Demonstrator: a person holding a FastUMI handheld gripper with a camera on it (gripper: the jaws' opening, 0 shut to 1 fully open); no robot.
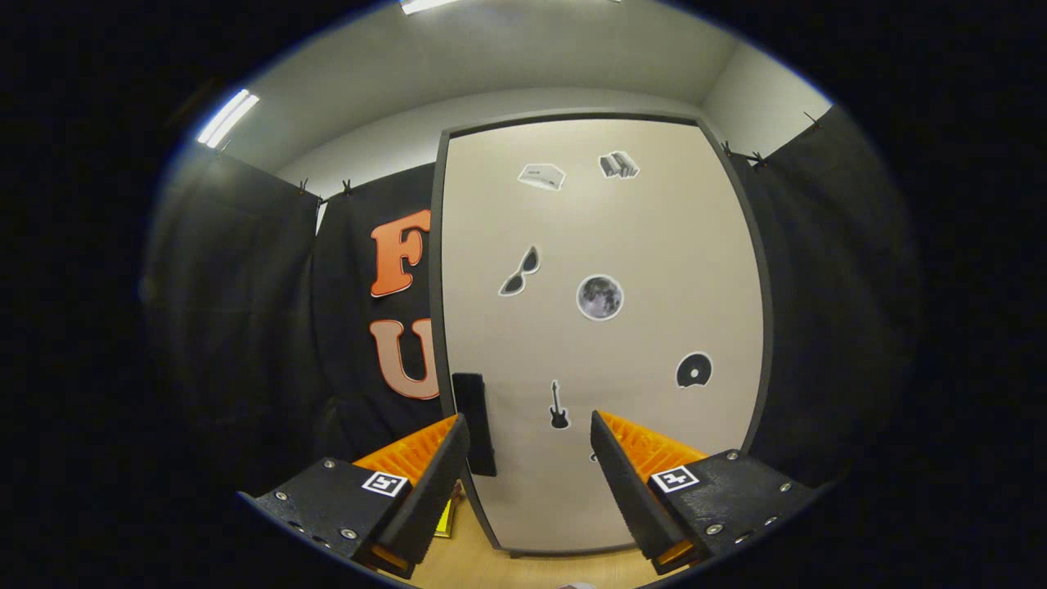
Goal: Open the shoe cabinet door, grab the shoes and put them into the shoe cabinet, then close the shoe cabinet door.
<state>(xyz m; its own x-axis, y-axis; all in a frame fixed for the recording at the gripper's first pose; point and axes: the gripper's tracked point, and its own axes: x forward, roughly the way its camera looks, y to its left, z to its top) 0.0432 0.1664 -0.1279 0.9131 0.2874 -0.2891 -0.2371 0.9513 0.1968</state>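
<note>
Shoe cabinet's beige sticker-covered door (pixel 601 327) stands closed. Fingers (pixel 530 458) gape wide, empty; steer toward eleven o'clock and pinch the black handle (pixel 475 424) squarely.

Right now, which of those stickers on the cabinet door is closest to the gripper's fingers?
The guitar sticker. It sits lowest on the door, just ahead of the open gripper; the disc, moon and sunglasses sit higher.

The gripper-mounted fisheye looks straight ahead, close to the tall beige shoe cabinet door (pixel 601 343) with a dark frame. It sits low, tilted slightly up: ceiling at 12 o'clock, the spread-apart gripper (pixel 530 474) at 6.
</note>
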